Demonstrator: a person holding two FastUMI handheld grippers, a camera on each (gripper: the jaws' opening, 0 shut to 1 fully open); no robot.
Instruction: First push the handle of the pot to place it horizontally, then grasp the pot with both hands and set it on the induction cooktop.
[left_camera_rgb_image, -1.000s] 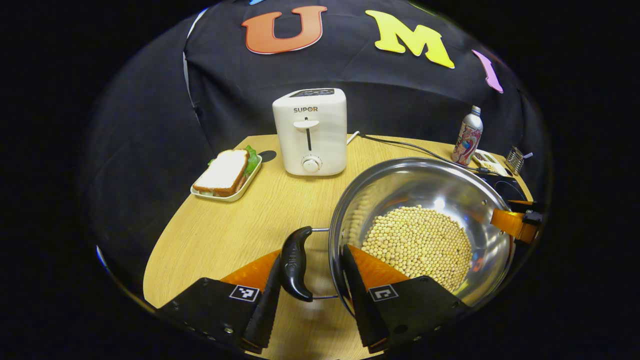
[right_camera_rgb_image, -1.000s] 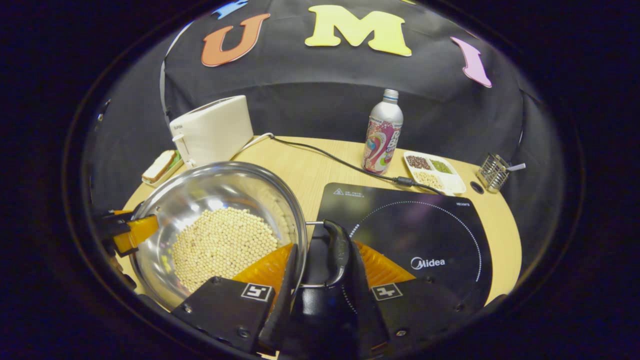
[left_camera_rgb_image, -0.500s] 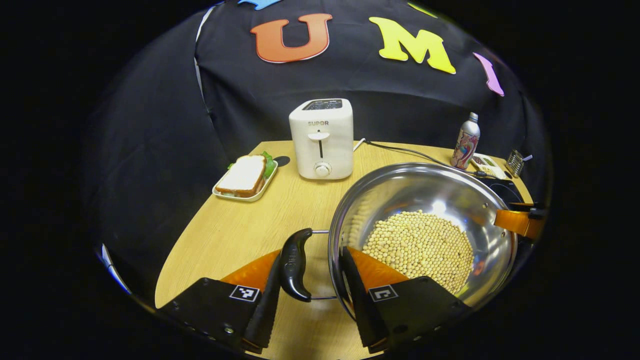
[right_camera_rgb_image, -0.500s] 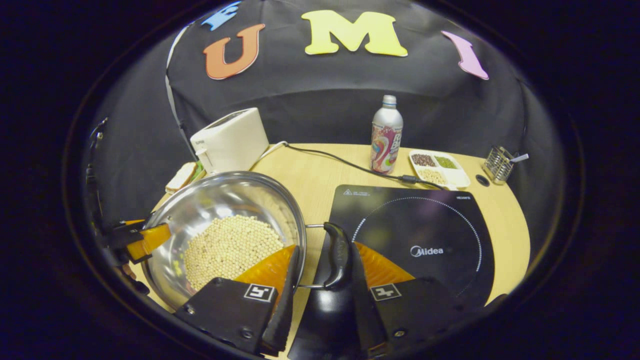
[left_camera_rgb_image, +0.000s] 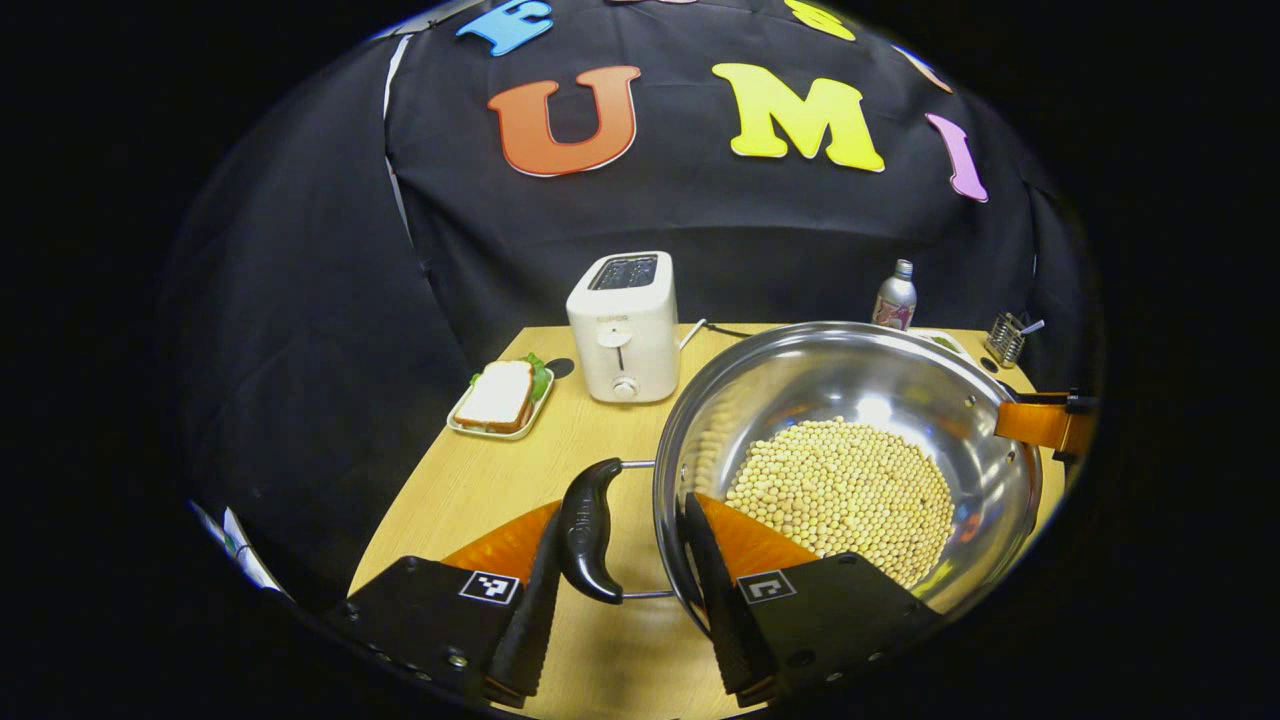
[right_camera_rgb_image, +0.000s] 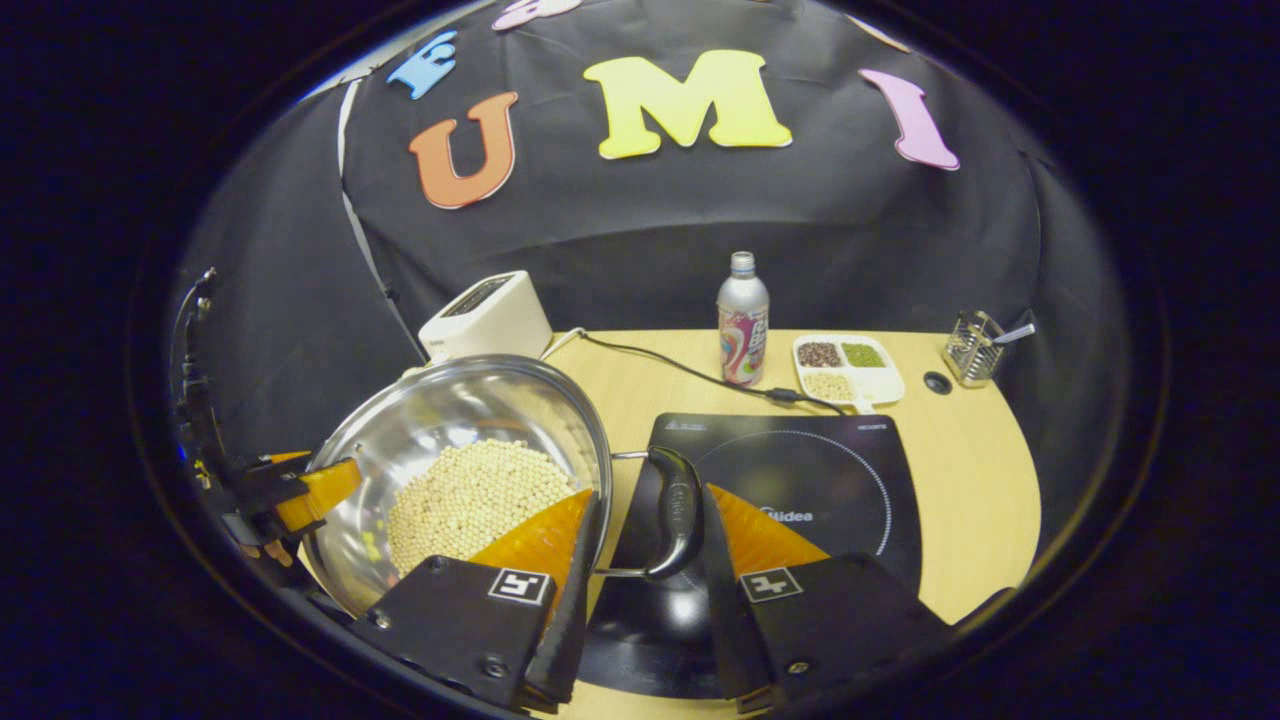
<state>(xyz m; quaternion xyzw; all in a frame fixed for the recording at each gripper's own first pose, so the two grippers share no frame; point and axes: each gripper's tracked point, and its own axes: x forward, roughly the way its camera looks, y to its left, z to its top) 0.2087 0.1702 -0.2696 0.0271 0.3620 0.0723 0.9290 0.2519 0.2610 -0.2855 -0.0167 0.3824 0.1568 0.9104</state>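
Note:
A steel pot (left_camera_rgb_image: 850, 380) holding soybeans (left_camera_rgb_image: 840, 490) hangs above the wooden table (left_camera_rgb_image: 470, 480), carried between both grippers. My left gripper (left_camera_rgb_image: 620, 560) is shut on the pot, with one finger outside its black left handle (left_camera_rgb_image: 585, 525) and the other inside the wall. In the right gripper view, my right gripper (right_camera_rgb_image: 648, 560) is shut the same way across the right handle (right_camera_rgb_image: 680, 510) and the pot (right_camera_rgb_image: 450, 420) rim. The black induction cooktop (right_camera_rgb_image: 830, 470) lies just below and to the right of that handle. Each gripper is seen at the far rim in the other's view (left_camera_rgb_image: 1040, 425) (right_camera_rgb_image: 300, 490).
A white toaster (left_camera_rgb_image: 622, 325) and a sandwich on a tray (left_camera_rgb_image: 497, 395) stand at the back left. A bottle (right_camera_rgb_image: 742, 320), a divided dish (right_camera_rgb_image: 845, 365) and a wire holder (right_camera_rgb_image: 972, 348) sit behind the cooktop. A black cable (right_camera_rgb_image: 680, 370) crosses the table.
Both grippers have risen with the pot held between them. The table, toaster and cooktop now look farther below. The grips on the handles are unchanged.

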